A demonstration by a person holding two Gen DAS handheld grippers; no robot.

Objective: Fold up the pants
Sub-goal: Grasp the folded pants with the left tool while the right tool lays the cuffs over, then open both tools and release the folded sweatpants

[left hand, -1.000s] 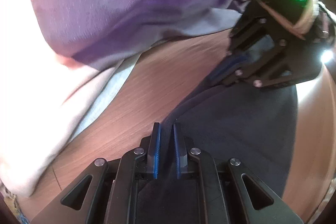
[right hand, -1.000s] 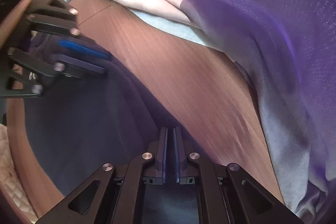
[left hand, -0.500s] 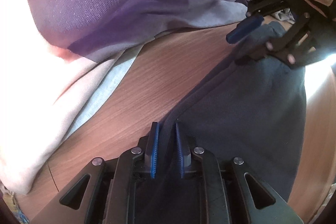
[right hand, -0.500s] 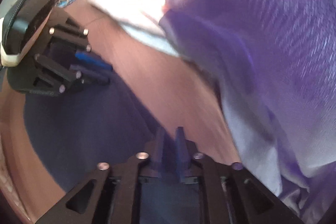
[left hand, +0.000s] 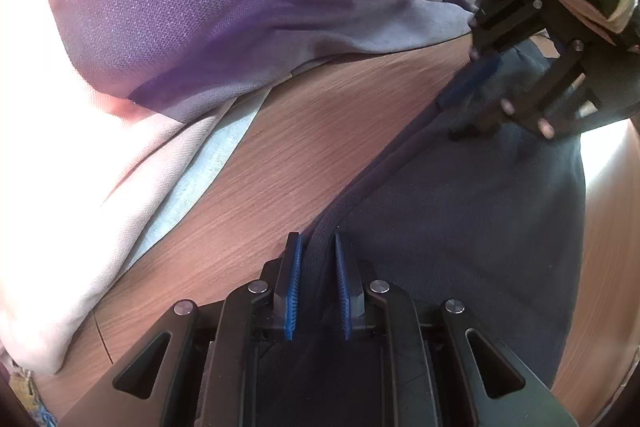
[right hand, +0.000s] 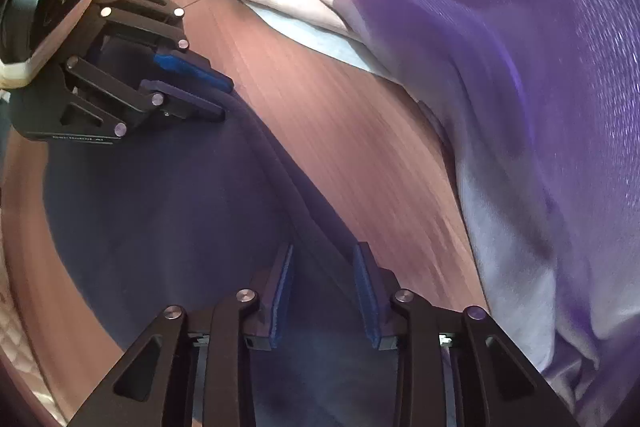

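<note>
The dark pants (left hand: 460, 227) lie folded on the wooden worktop (left hand: 312, 147) beside a heap of purple and pale laundry (left hand: 200, 7). Both grippers work the same thick folded edge. The left gripper (left hand: 316, 247) has it pinched between narrow fingers, while the right gripper (right hand: 324, 259) has just been closing, its fingers apart around the edge, not yet pressing. Close both grips evenly on all layers before moving the edge.

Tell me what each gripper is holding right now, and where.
The left gripper pinches the pants by their thick edge. The right gripper, jaws just closing, straddles the same edge further along; its grip cannot be told.
</note>
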